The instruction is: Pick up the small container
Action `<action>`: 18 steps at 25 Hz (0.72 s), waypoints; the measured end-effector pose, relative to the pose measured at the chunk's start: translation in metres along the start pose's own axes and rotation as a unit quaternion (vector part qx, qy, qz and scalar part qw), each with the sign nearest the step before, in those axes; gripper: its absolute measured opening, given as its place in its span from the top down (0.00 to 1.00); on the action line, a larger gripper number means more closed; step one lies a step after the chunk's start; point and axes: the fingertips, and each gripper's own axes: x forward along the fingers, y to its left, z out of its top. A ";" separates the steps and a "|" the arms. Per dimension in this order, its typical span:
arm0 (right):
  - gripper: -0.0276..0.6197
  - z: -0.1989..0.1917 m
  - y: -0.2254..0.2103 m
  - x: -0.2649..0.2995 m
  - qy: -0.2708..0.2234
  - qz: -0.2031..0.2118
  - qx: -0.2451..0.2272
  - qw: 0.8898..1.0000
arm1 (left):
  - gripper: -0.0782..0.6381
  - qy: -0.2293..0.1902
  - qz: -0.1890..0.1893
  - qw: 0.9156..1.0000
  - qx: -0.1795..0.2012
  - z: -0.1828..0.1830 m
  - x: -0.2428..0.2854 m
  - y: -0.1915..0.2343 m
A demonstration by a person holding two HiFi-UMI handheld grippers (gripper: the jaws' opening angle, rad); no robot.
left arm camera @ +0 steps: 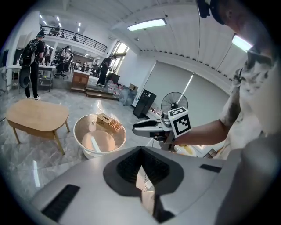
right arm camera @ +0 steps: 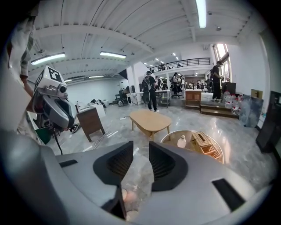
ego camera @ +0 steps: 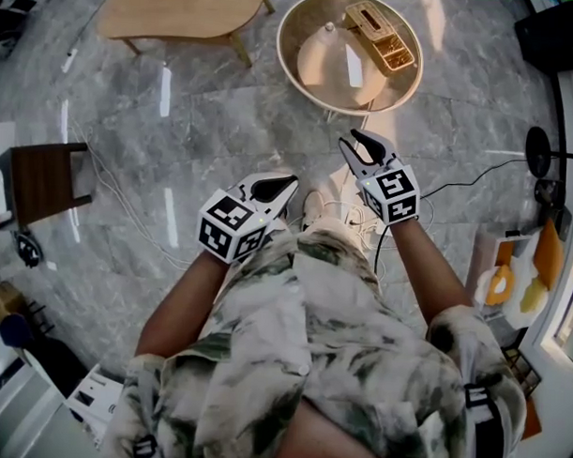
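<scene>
The small container (ego camera: 329, 29), a little white bottle, stands upright on the round table (ego camera: 289, 62), toward its far side. Just to its right on the same table lies a wooden compartment box (ego camera: 379, 35). Neither gripper touches the container, and both are well on the near side of the table.

The right gripper (ego camera: 356, 138) is the closer one, pointing at the table's near edge. Its jaws are spread, with only floor showing in the gap. The left gripper (ego camera: 289, 183) is further back and to the left. Its jaw tips are pressed together, with nothing between them.

To the far left of the round table stands an oval wooden table (ego camera: 172, 11). A dark brown cabinet (ego camera: 44, 179) sits at the left, on the grey marble floor (ego camera: 177, 144).
</scene>
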 end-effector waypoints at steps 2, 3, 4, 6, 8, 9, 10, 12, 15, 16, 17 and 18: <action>0.75 0.007 -0.003 0.014 0.003 -0.008 -0.002 1.000 | 0.86 -0.001 -0.004 1.000 0.000 0.006 -0.005 0.015; 0.75 0.011 -0.005 0.022 0.005 -0.011 -0.003 1.000 | 0.86 -0.002 -0.007 1.000 0.000 0.009 -0.006 0.022; 0.75 0.015 -0.007 0.030 0.008 -0.016 -0.002 1.000 | 0.86 -0.001 -0.010 1.000 0.001 0.011 -0.008 0.030; 0.74 0.020 -0.012 0.047 0.013 -0.026 0.000 1.000 | 0.86 0.002 -0.019 1.000 0.004 0.016 -0.010 0.046; 0.74 0.025 -0.016 0.066 0.017 -0.034 0.002 0.999 | 0.86 0.005 -0.028 1.000 0.007 0.020 -0.011 0.063; 0.73 0.027 -0.018 0.075 0.019 -0.038 0.002 0.999 | 0.86 0.006 -0.032 0.999 0.009 0.021 -0.011 0.072; 0.73 0.030 -0.020 0.085 0.020 -0.042 0.001 0.999 | 0.86 0.007 -0.036 0.999 0.011 0.022 -0.011 0.081; 0.73 0.034 -0.026 0.101 0.019 -0.050 0.004 0.999 | 0.86 0.013 -0.044 0.999 0.015 0.023 -0.009 0.097; 0.72 0.038 -0.048 0.128 0.020 -0.068 0.013 0.997 | 0.86 0.028 -0.049 0.998 0.023 0.026 0.001 0.122; 0.72 0.037 -0.056 0.137 0.023 -0.072 0.014 0.997 | 0.86 0.031 -0.050 0.998 0.023 0.028 0.005 0.129; 0.72 0.036 -0.063 0.146 0.028 -0.075 0.014 0.997 | 0.86 0.033 -0.051 0.998 0.021 0.030 0.009 0.135; 0.71 0.035 -0.071 0.155 0.032 -0.076 0.014 0.997 | 0.86 0.035 -0.051 0.998 0.019 0.032 0.013 0.140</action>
